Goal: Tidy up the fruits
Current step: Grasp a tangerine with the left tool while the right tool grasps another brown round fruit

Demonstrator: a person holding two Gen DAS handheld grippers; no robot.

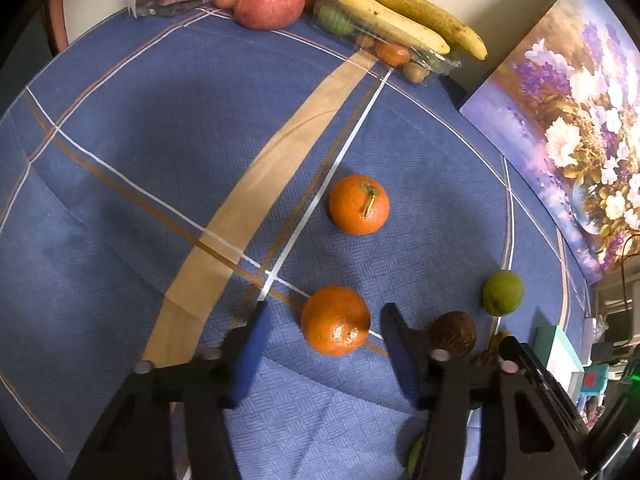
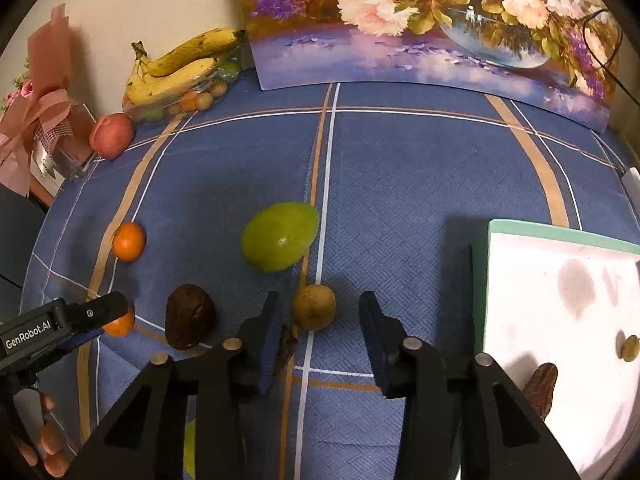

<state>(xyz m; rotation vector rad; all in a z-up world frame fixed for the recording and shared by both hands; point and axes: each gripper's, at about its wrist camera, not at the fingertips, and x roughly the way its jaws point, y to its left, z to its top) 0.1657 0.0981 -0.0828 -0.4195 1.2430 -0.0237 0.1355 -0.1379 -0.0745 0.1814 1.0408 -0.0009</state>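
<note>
Most fruit is not sorted yet. The left gripper [image 1: 320, 344] stands released around a tangerine [image 1: 335, 320]; the right gripper [image 2: 320, 332] stands released around a small brown fruit [image 2: 314, 306]. The white tray [image 2: 520, 280] holds only two pieces.

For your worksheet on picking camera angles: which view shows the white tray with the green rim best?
The right wrist view: the white tray fills its lower right, showing the bare floor, green rim and two small brown items inside. The left wrist view shows only a corner of it at the right edge, partly hidden behind the right gripper.
</note>
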